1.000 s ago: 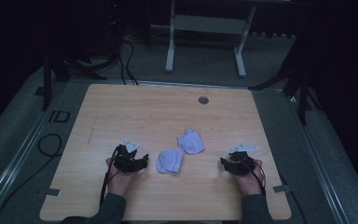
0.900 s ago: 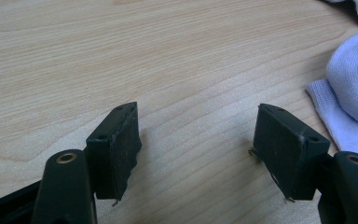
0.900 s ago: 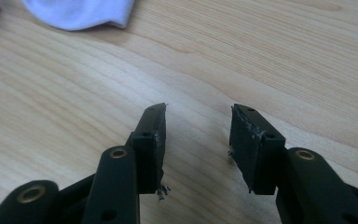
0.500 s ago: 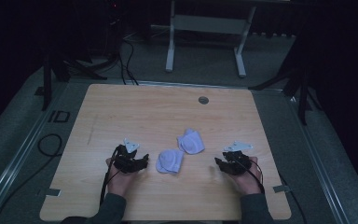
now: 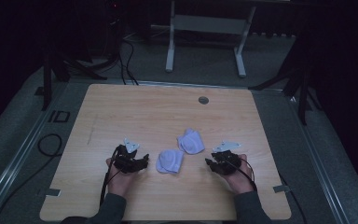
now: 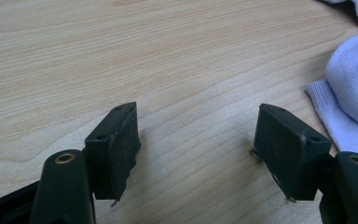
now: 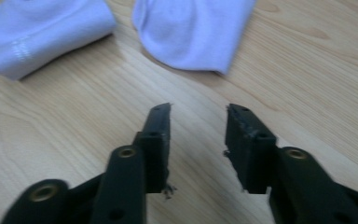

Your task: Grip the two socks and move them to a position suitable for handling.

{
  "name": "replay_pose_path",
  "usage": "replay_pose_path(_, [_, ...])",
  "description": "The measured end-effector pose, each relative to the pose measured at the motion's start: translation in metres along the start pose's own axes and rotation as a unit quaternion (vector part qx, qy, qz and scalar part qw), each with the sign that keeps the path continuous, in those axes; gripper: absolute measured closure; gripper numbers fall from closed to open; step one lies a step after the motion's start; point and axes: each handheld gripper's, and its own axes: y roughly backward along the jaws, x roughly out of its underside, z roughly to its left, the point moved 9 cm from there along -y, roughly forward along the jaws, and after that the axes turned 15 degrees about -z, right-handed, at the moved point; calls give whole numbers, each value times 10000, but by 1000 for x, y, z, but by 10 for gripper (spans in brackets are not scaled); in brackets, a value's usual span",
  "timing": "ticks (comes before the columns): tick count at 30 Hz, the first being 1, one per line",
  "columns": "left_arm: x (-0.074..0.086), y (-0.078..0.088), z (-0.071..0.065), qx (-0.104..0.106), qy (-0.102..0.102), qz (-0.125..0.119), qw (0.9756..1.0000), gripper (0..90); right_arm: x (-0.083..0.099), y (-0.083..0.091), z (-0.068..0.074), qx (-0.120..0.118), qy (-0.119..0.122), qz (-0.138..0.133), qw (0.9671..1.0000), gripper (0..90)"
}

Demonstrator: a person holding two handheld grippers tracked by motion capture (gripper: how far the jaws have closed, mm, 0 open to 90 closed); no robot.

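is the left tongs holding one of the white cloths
No, the left tongs stand open over bare wood, and the white cloth lies off to the side, untouched.

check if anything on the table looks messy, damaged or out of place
Nothing stands out. Two white socks lie folded and apart on the wooden table, between the open left gripper and open right gripper. No spill or damage visible.
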Motion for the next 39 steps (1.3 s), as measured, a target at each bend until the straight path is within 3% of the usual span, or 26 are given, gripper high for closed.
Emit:
replay_pose_path(12, [0,0,0,-6,2,-4,10000,310,-8,-4,25,-486,13,-32,9988,846])
replay_pose_path(13, [0,0,0,-7,0,-3,10000,309,-9,-7,37,-603,143,-5,9981,873])
replay_pose_path(15, [0,0,0,-7,2,-4,10000,309,-11,-10,46,-682,251,0,9974,891])
replay_pose_path(25, [0,0,0,8,-7,2,10000,309,-33,-24,87,-1028,577,-77,9930,900])
replay_pose_path(27, [0,0,0,11,-5,-1,10000,309,-35,-25,90,-1045,606,-88,9926,900])
replay_pose_path(31, [0,0,0,12,-7,2,10000,309,-43,-33,108,-1222,752,-92,9896,899])
replay_pose_path(39, [0,-1,0,16,2,-11,10000,309,-44,-52,130,-1446,948,51,9849,899])
